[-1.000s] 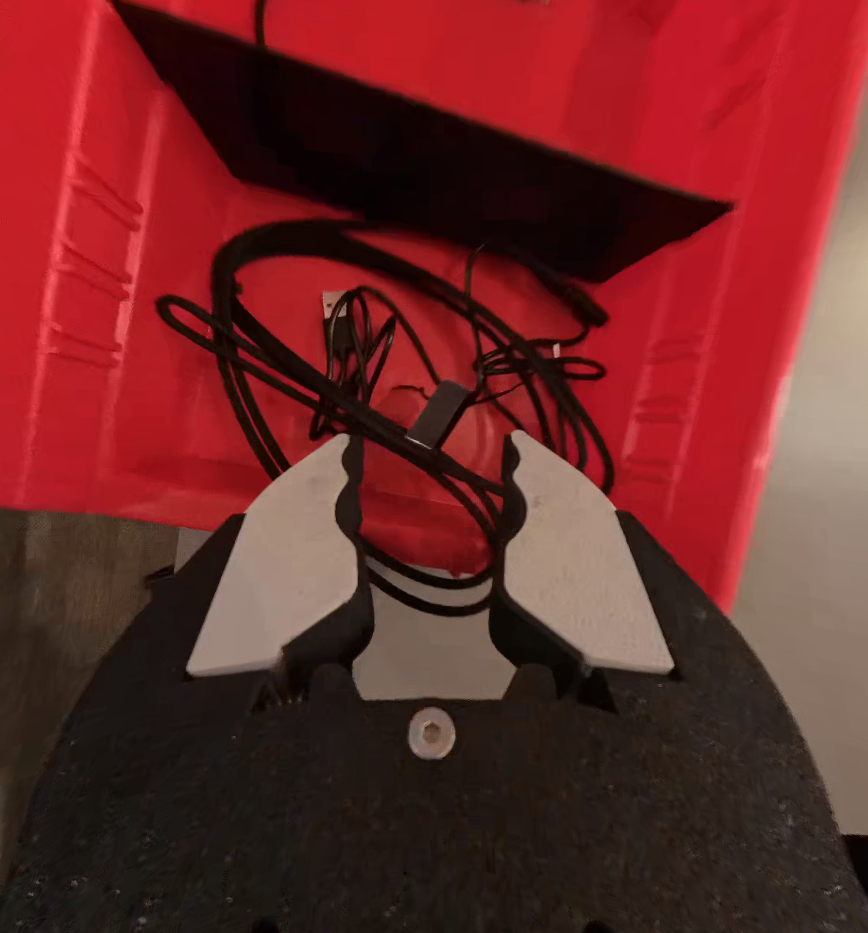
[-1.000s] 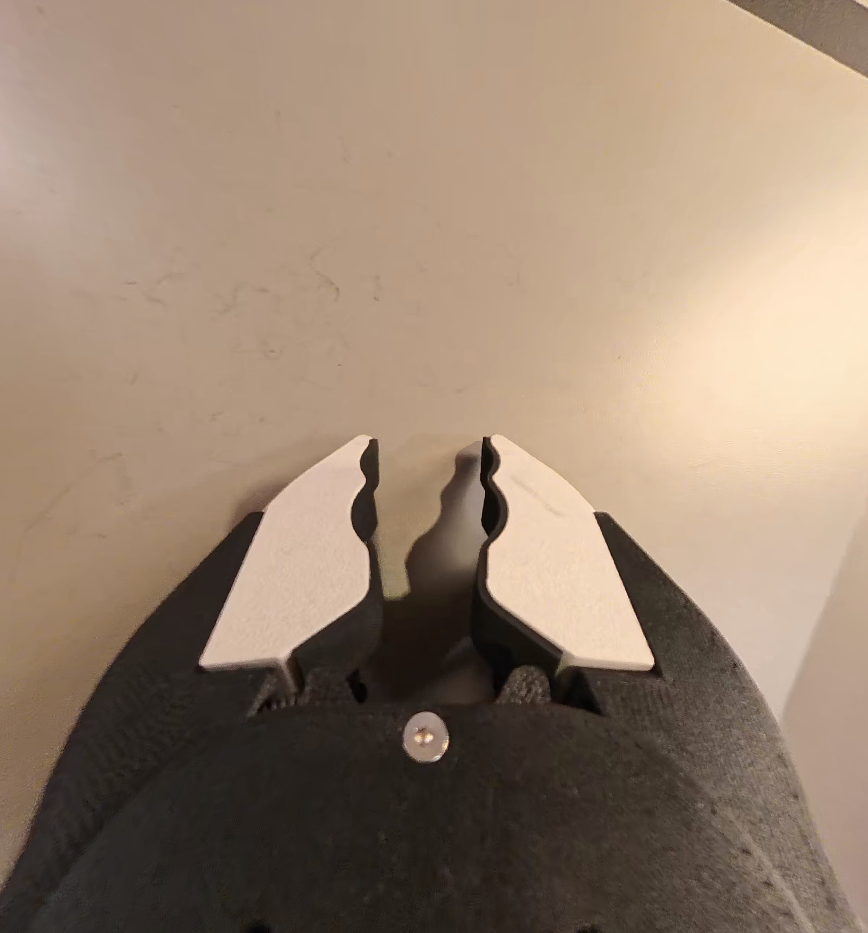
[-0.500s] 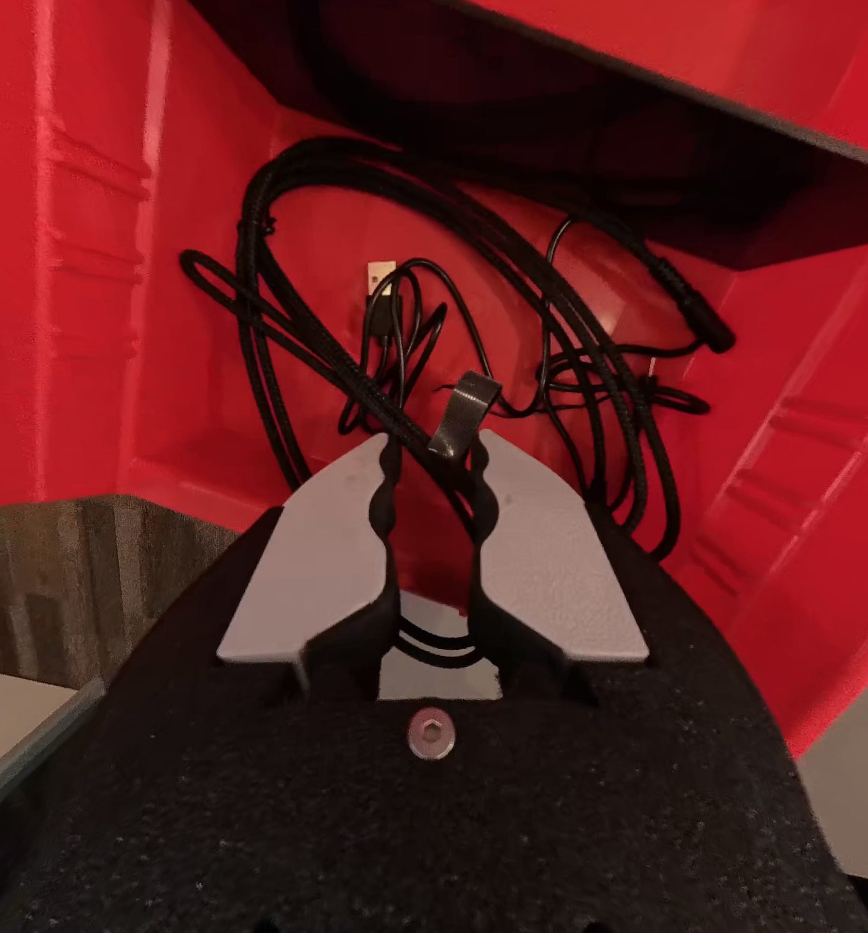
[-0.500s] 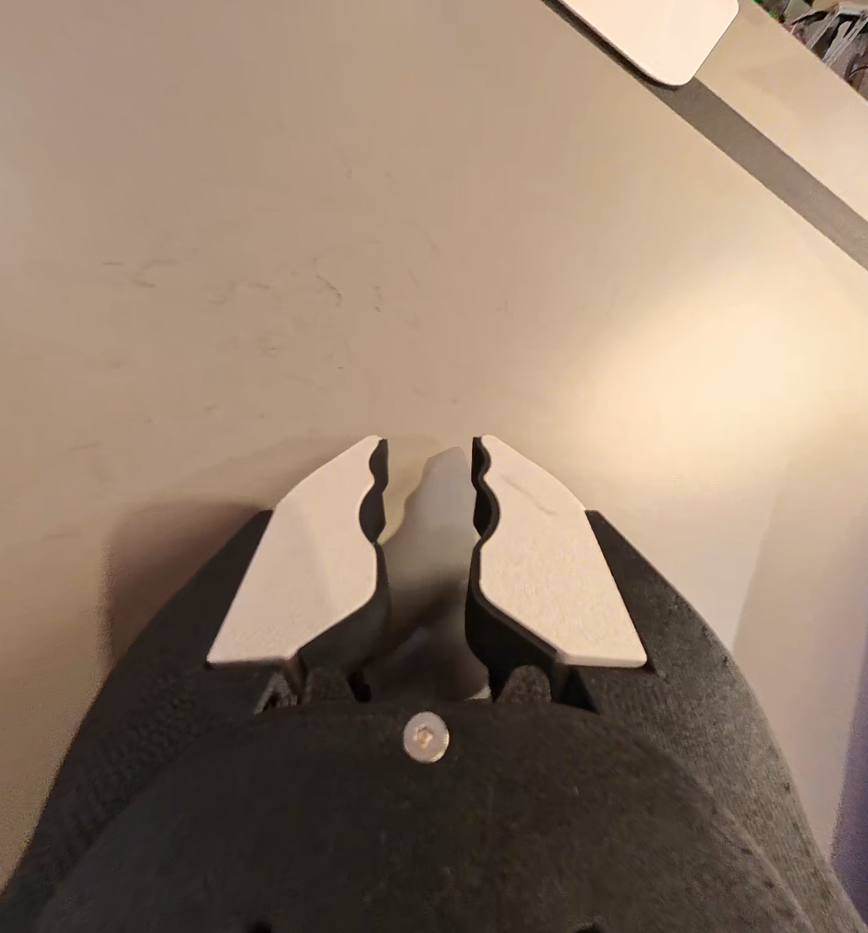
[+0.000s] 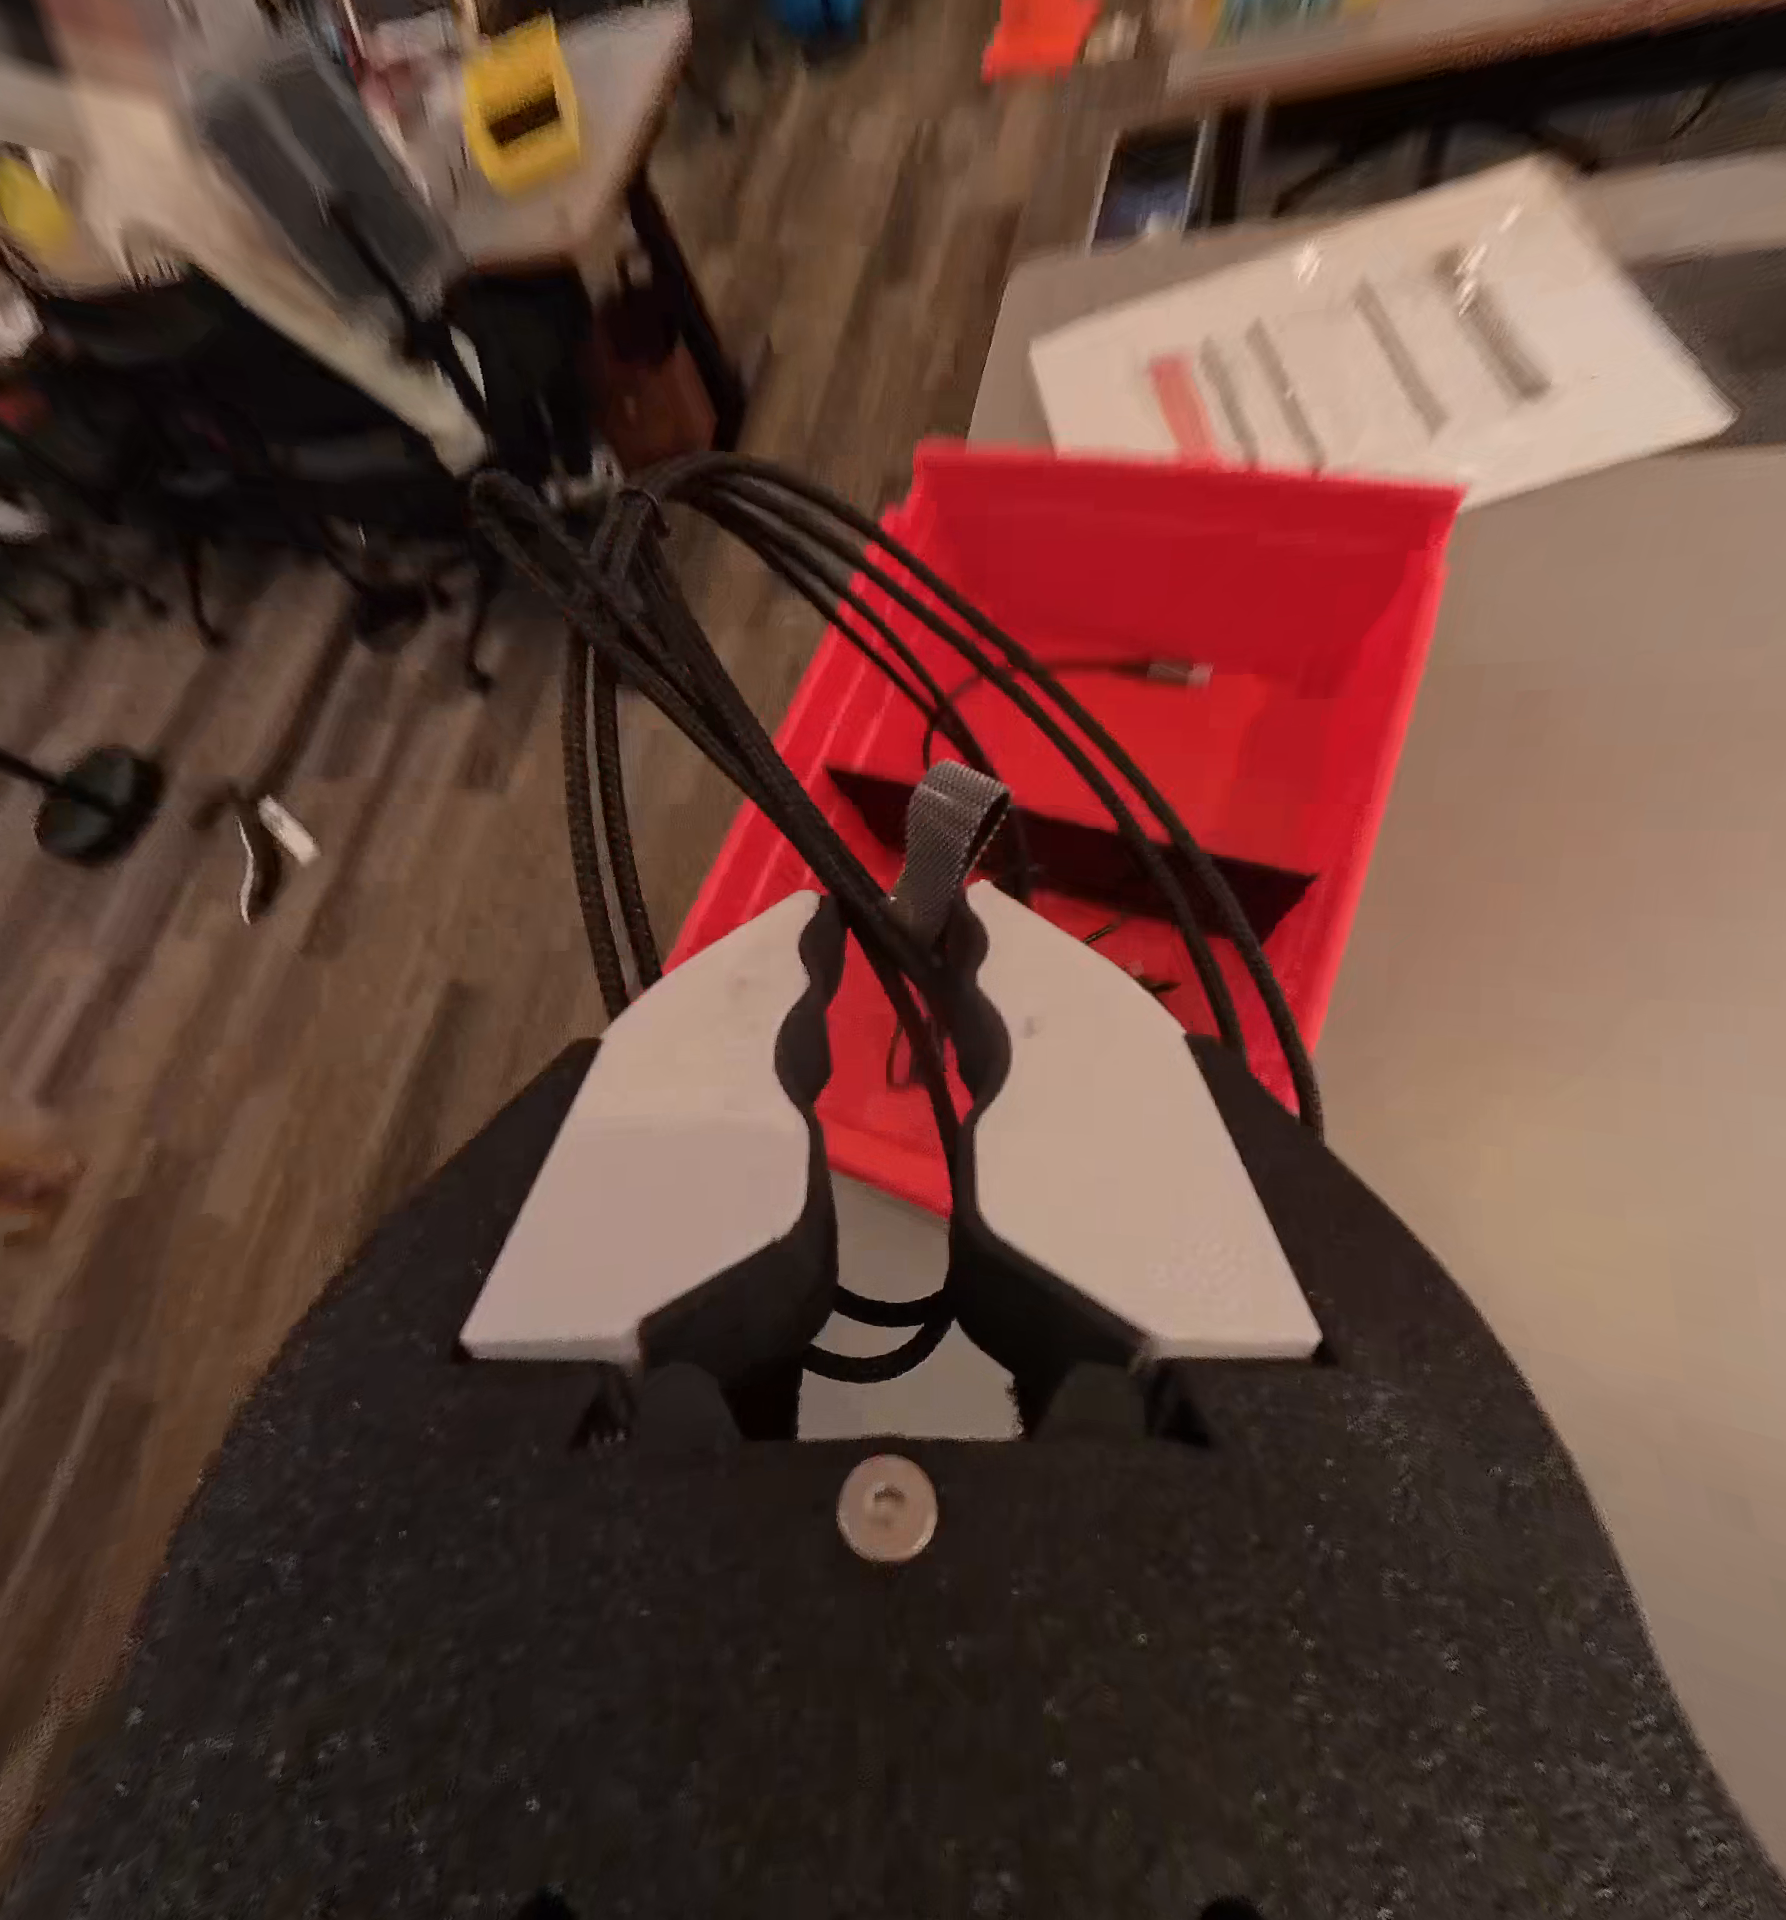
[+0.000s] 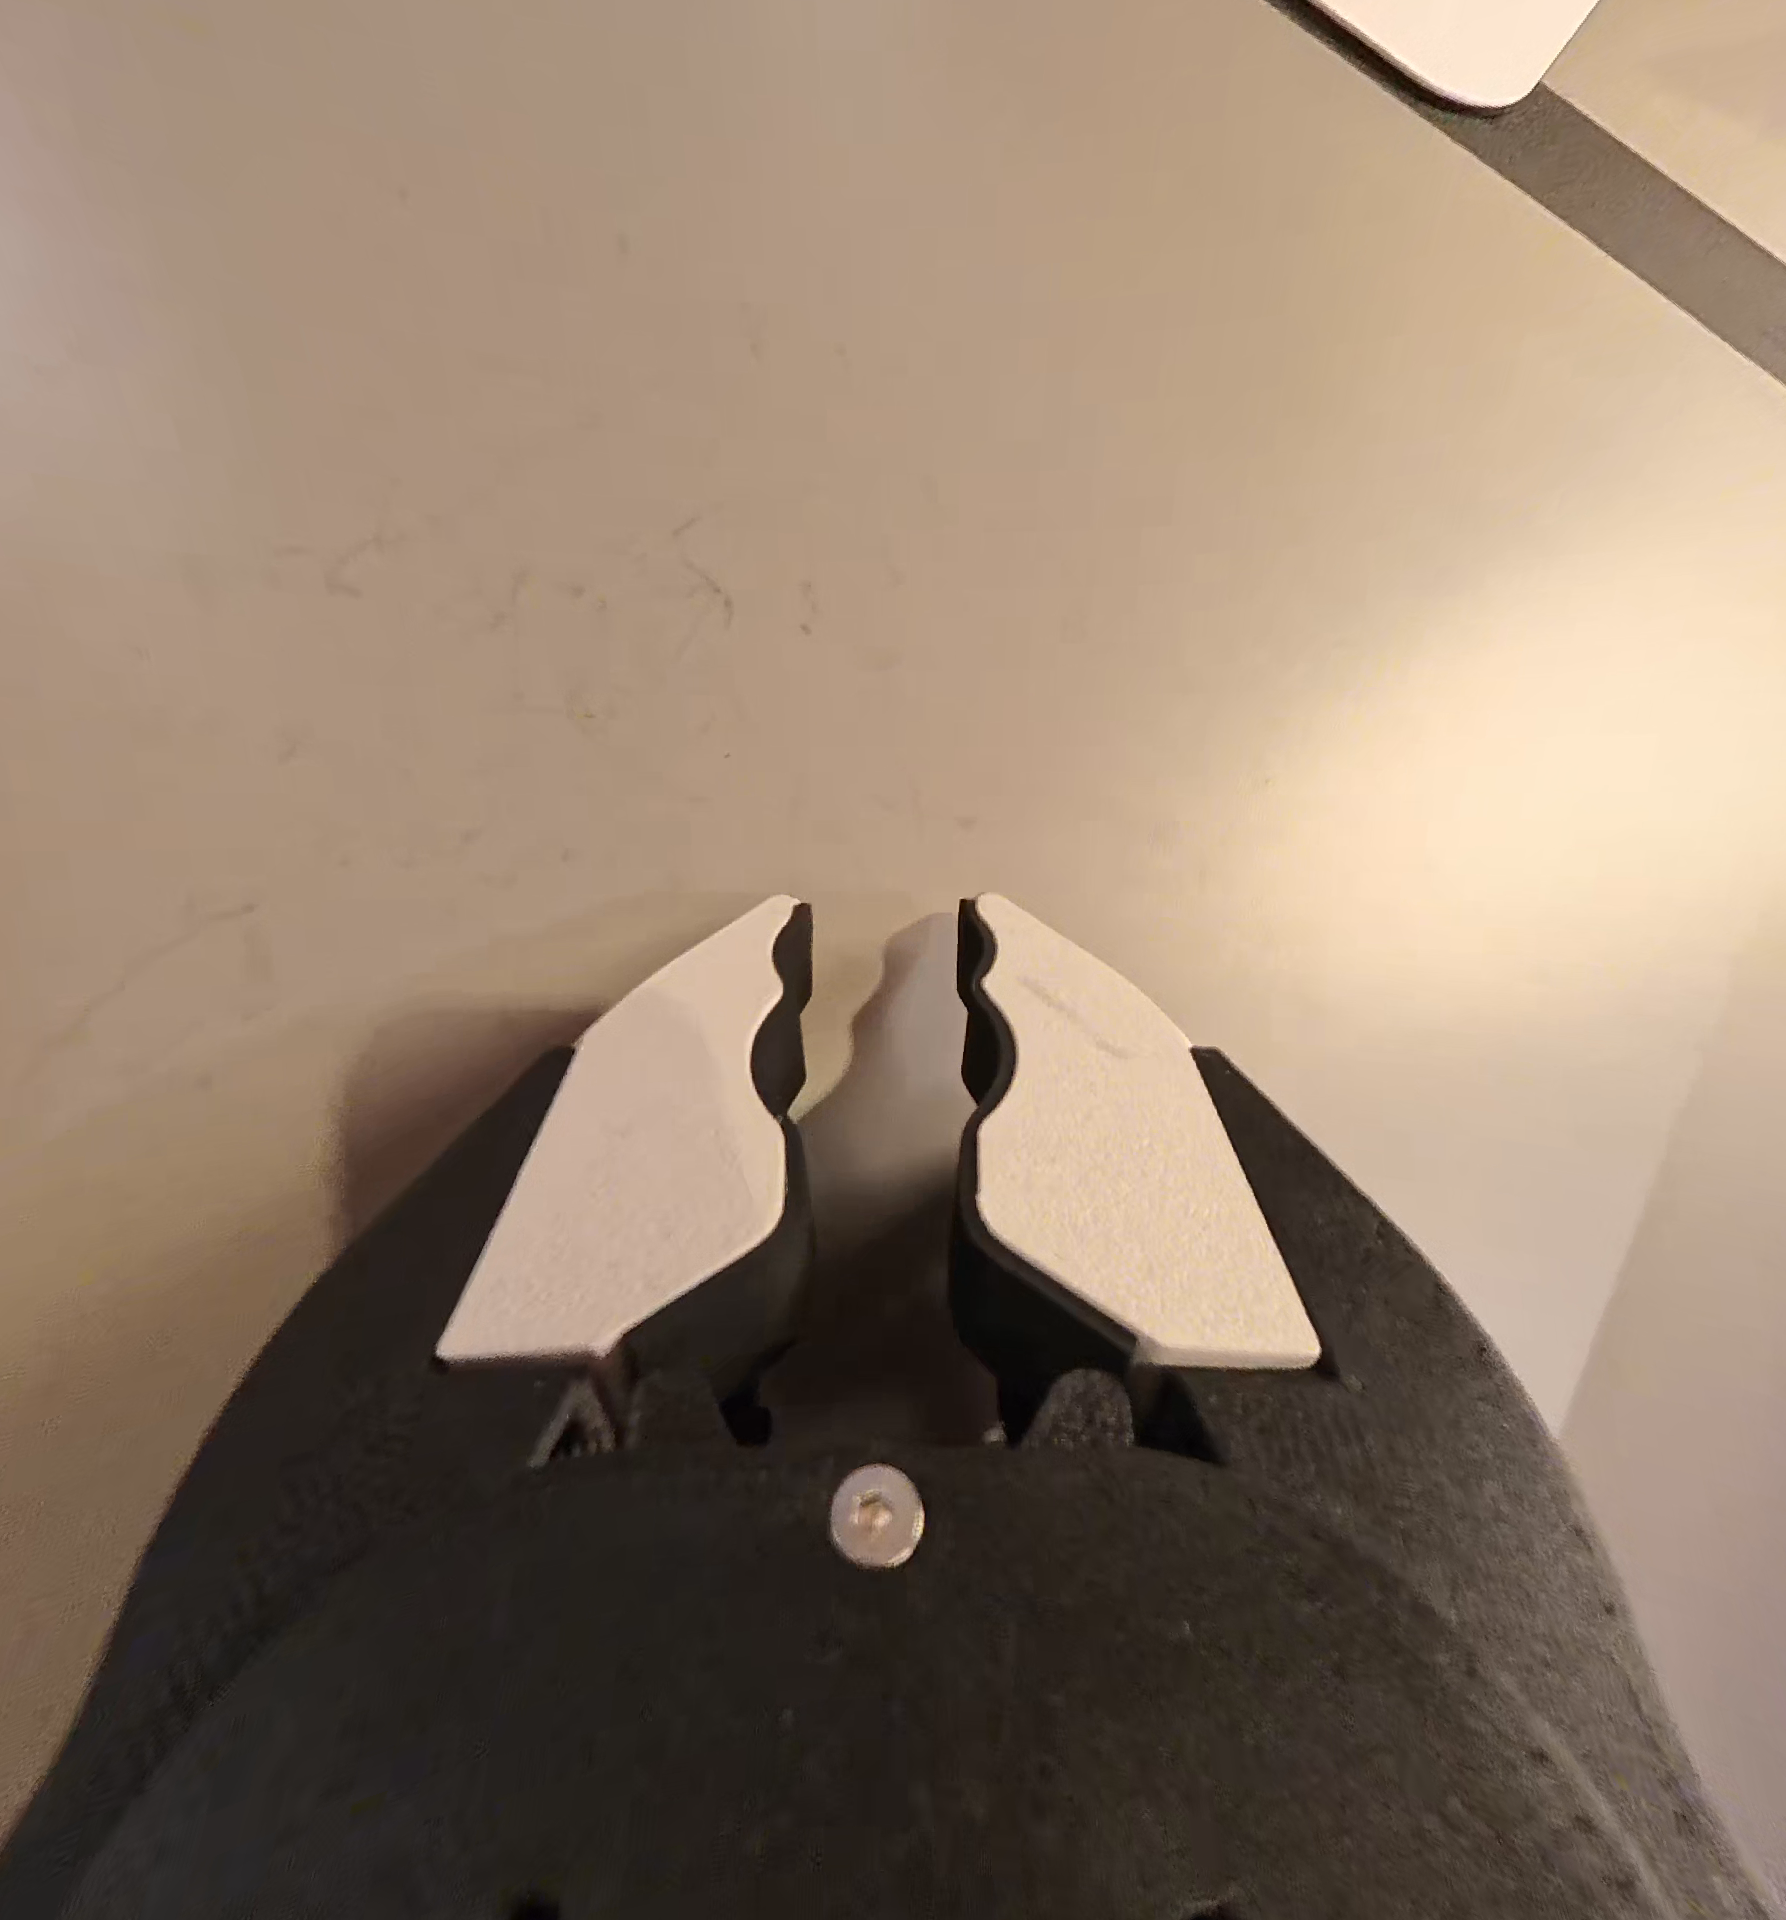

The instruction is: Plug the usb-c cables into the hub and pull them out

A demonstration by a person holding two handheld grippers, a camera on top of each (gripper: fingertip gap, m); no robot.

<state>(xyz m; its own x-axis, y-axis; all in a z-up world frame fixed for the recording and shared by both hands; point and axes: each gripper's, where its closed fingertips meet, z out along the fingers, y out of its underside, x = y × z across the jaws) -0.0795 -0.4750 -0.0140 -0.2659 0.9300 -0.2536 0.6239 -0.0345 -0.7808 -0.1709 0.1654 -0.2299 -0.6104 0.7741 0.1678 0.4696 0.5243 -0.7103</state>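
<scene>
We see the left gripper (image 5: 889,914) clamped on a bundle of black braided cables (image 5: 764,727) and its grey strap (image 5: 946,842), held above the red bin (image 5: 1388,727) at frame centre. The right gripper (image 6: 884,914) hovers over the beige table (image 6: 868,416), jaws slightly apart, holding nothing.

The left gripper (image 5: 894,920) has its two white fingers (image 5: 691,1132) pinched close together, and it holds something thin and black between them, up in the air. The right gripper (image 6: 884,914) points forward and down, with its white fingers (image 6: 1107,1174) a little way apart. Nothing sits between the right fingers.
</scene>
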